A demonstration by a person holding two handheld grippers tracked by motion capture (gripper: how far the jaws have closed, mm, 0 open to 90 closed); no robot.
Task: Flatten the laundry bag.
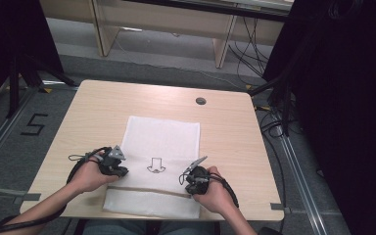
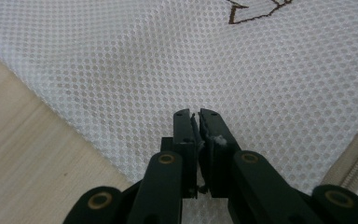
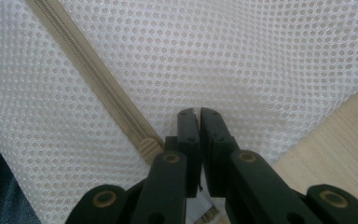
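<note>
White mesh laundry bag (image 1: 162, 147), rectangular and perforated, lies flat in the middle of the light wooden table (image 1: 93, 112) I am working over, its near end reaching the table's front edge. Grey floor, pale cabinet legs (image 1: 103, 34) and black stands with trailing cables (image 1: 254, 54) ring the table. A small dark outline drawing (image 1: 155, 165) marks the bag's centre, and a beige zip (image 1: 147, 190) runs across it near my edge. My left gripper (image 2: 196, 115) rests on the bag's left side, jaws pressed together with a sliver of mesh caught at the tips. My right gripper (image 3: 199, 113) sits at the right side, beside the zip's end, jaws closed and tips against the mesh.
</note>
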